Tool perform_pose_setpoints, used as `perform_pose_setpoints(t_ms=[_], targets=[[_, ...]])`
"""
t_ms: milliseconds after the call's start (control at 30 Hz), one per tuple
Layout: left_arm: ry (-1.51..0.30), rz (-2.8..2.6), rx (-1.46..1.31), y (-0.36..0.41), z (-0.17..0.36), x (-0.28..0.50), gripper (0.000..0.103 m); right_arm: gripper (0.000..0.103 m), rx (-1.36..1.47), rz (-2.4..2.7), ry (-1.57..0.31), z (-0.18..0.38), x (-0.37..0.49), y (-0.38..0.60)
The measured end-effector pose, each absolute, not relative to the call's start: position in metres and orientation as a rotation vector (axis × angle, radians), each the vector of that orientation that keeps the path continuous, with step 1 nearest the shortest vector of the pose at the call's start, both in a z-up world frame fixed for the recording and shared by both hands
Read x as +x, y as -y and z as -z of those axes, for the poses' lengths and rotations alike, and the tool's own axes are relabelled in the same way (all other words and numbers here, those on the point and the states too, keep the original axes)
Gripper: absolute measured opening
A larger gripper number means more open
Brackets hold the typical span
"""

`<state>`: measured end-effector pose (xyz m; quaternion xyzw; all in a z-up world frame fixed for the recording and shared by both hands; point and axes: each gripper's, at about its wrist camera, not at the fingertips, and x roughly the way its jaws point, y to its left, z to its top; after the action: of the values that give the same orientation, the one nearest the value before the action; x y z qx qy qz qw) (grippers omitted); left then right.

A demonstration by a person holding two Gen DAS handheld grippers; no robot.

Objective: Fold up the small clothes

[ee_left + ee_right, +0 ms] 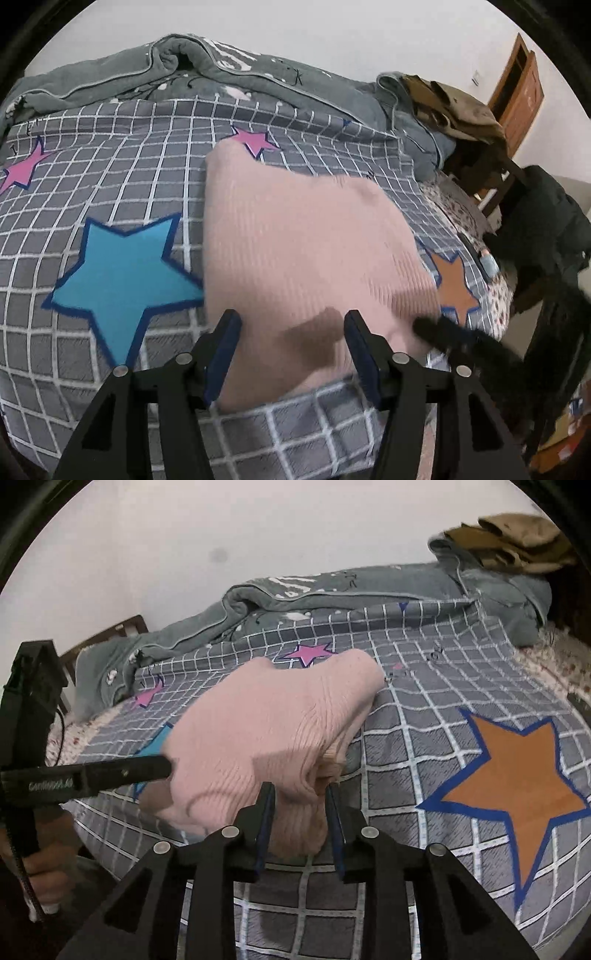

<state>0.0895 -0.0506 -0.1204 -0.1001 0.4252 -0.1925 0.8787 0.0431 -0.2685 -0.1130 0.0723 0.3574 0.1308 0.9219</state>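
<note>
Pink knit garment [295, 236] lies folded on the star-patterned bedsheet [129, 177].

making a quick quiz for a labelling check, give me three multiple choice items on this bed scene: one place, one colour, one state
1. Where does the pink knit garment lie?
A. on the checked bedspread
B. on a chair
C. on the floor

2. What colour is the big star to the right of the garment in the right wrist view?
A. green
B. orange
C. white

3. How do the left tongs stand?
A. open above the garment
C. shut on the quilt
B. shut on a star

Answers:
1 A, the grid cloth shows around it.
2 B, orange with a blue edge.
3 A, a wide gap shows between the fingers.
</note>
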Motion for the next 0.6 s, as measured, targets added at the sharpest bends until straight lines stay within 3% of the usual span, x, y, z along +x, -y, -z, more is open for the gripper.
perform_pose_setpoints(t_ms=[167, 233, 300, 600], targets=[[-0.849, 0.269, -0.055, 0.072, 0.126, 0.093, 0.062, 0.026, 0.184, -0.259, -0.763, 0.124, 0.051, 0.264], [-0.844, 0.233, -0.002, 0.072, 0.131, 0.089, 0.064, 0.015, 0.205, -0.254, -0.769, 0.128, 0.053, 0.266], [-0.866, 0.244, -0.022, 0.064, 0.137, 0.086, 0.064, 0.014, 0.22, -0.251, -0.754, 0.128, 0.05, 0.272], [-0.923, 0.297, -0.122, 0.035, 0.148, 0.076, 0.065, 0.015, 0.149, -0.261, -0.778, 0.134, 0.038, 0.277]])
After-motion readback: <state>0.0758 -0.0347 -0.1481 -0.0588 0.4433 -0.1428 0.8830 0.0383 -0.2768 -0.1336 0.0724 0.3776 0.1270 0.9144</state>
